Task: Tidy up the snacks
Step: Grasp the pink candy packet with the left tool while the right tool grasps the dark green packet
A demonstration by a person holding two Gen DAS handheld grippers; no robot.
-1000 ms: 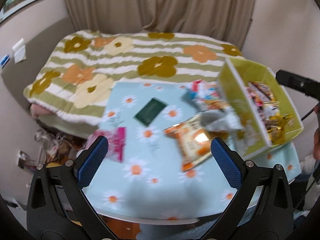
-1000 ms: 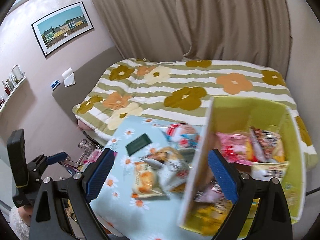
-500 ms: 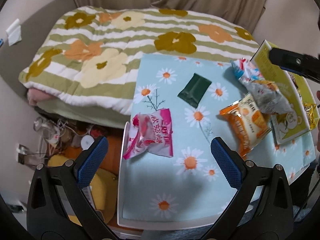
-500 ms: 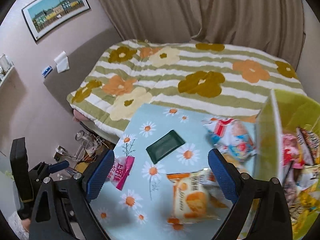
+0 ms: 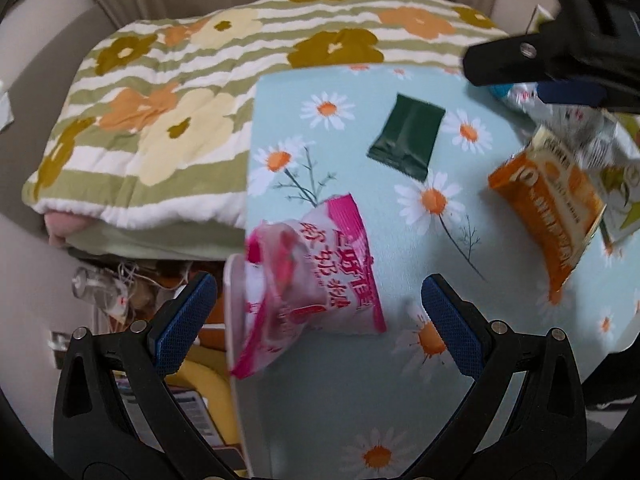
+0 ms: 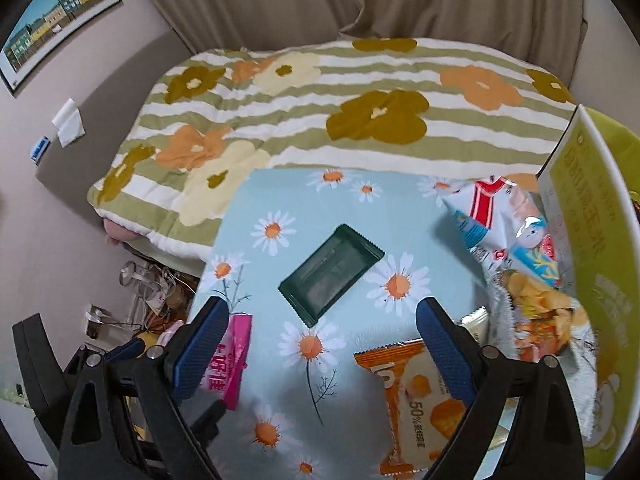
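Note:
A pink snack bag (image 5: 316, 284) lies at the left edge of the daisy-print table (image 5: 360, 400), partly over the edge. My left gripper (image 5: 316, 320) is open, its fingers on either side of this bag, just above it. A dark green packet (image 6: 332, 276) lies mid-table, also in the left wrist view (image 5: 408, 136). My right gripper (image 6: 324, 348) is open above the table, just in front of the green packet. An orange snack bag (image 6: 424, 408) lies under its right finger, also in the left wrist view (image 5: 548, 204). The pink bag (image 6: 232, 360) shows behind its left finger.
A yellow-green box (image 6: 596, 216) stands at the table's right edge, with a white-red-blue bag (image 6: 500, 216) and a chip bag (image 6: 536, 312) against it. A bed with a flowered quilt (image 6: 320, 92) lies beyond the table. Clutter (image 5: 120, 288) sits on the floor to the left.
Both grippers have moved down and left toward the table. The left one has closed in on the pink bag; the right one now looks at the green packet. Both stay open.

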